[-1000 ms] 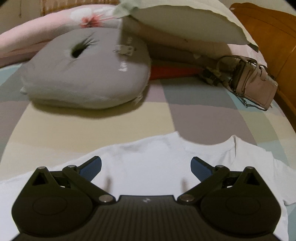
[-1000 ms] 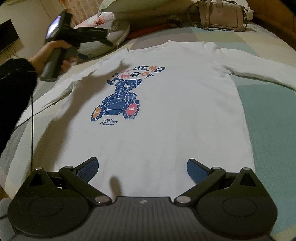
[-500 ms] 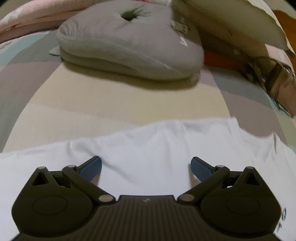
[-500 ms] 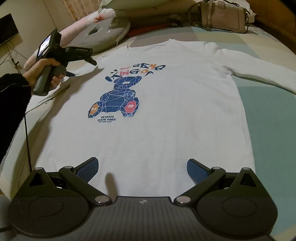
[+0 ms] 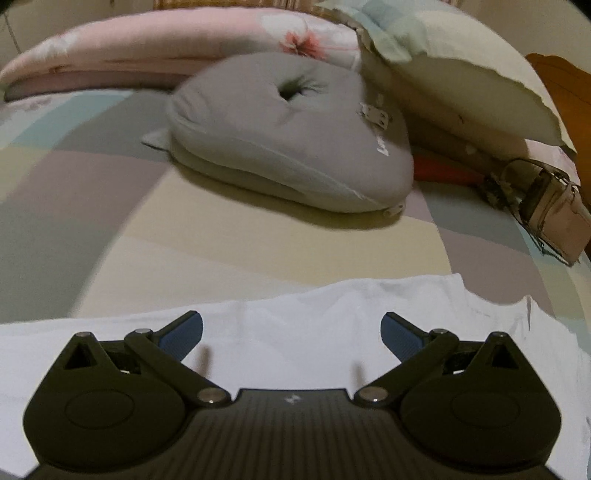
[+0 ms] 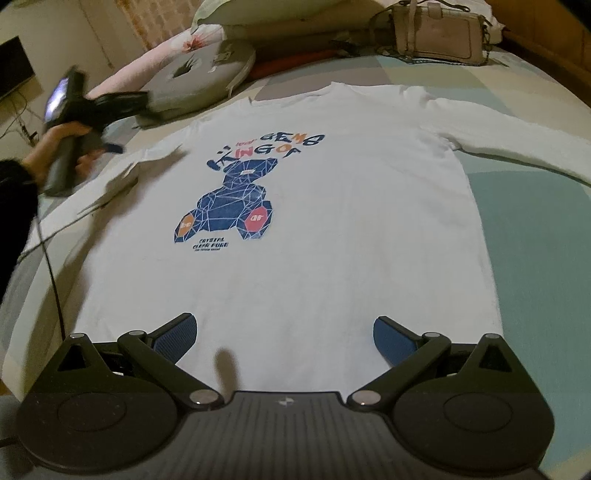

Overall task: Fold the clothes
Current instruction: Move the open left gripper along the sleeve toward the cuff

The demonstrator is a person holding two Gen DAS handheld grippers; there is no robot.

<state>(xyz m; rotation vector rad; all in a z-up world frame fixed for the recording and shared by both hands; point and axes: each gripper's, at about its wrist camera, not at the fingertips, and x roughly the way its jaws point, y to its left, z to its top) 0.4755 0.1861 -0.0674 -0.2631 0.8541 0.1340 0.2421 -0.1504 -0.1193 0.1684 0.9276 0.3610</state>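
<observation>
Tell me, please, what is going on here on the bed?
A person is about to fold a white long-sleeved shirt with a blue bear print, spread flat and face up on the patchwork bed. The left gripper, jaws open, hovers over the shirt's shoulder and sleeve; the right gripper, also open, sits over the hem. Neither holds fabric yet. A grey cushion, pillows and a beige handbag lie beyond the collar.
</observation>
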